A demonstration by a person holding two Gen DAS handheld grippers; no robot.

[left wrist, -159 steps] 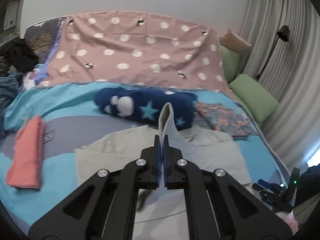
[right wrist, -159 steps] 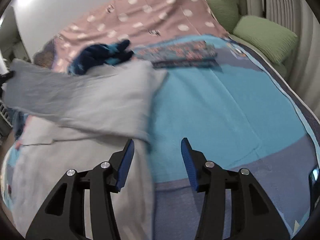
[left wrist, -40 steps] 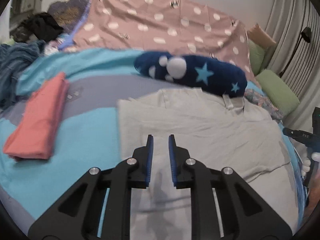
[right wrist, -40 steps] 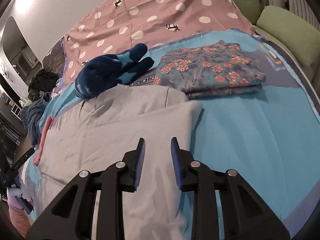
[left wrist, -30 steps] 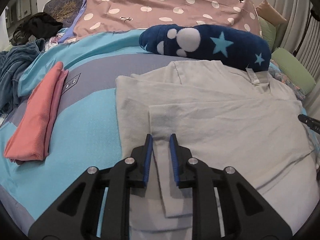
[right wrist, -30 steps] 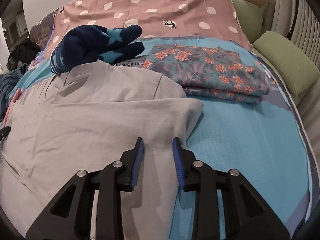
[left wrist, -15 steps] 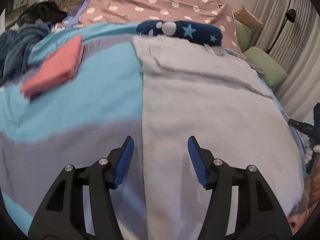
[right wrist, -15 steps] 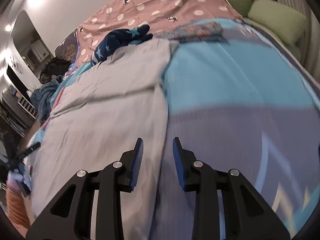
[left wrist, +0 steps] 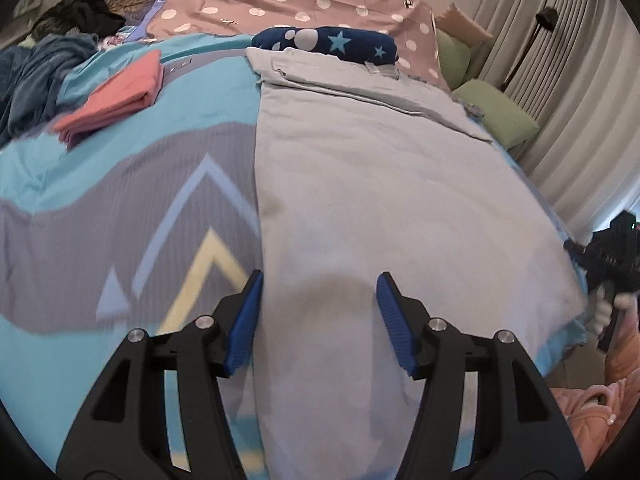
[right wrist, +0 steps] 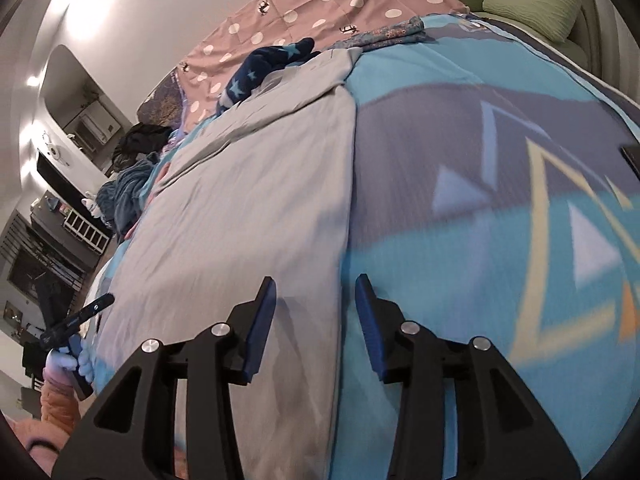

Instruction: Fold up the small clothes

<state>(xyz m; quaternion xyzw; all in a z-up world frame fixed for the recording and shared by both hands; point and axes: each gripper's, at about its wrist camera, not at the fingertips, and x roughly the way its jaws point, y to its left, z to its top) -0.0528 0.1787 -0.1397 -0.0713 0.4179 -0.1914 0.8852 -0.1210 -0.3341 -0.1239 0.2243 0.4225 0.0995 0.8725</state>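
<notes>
A light grey shirt lies flat on the bed, its sleeves folded in so it forms a long strip running away from me. It also shows in the right wrist view. My left gripper is open and empty, low over the shirt's near left hem corner. My right gripper is open and empty, low over the shirt's near right edge. The right gripper appears at the far right of the left wrist view; the left one appears at the lower left of the right wrist view.
A folded coral garment lies at the left. A navy star-patterned plush sits just beyond the shirt's collar. A folded floral garment lies at the back right. Green pillows line the right side. The blue-grey duvet covers the bed.
Both grippers pulled back from the shirt's upper part to its near hem. Both jaws opened wider. The shirt lies still with its sleeves folded in.
</notes>
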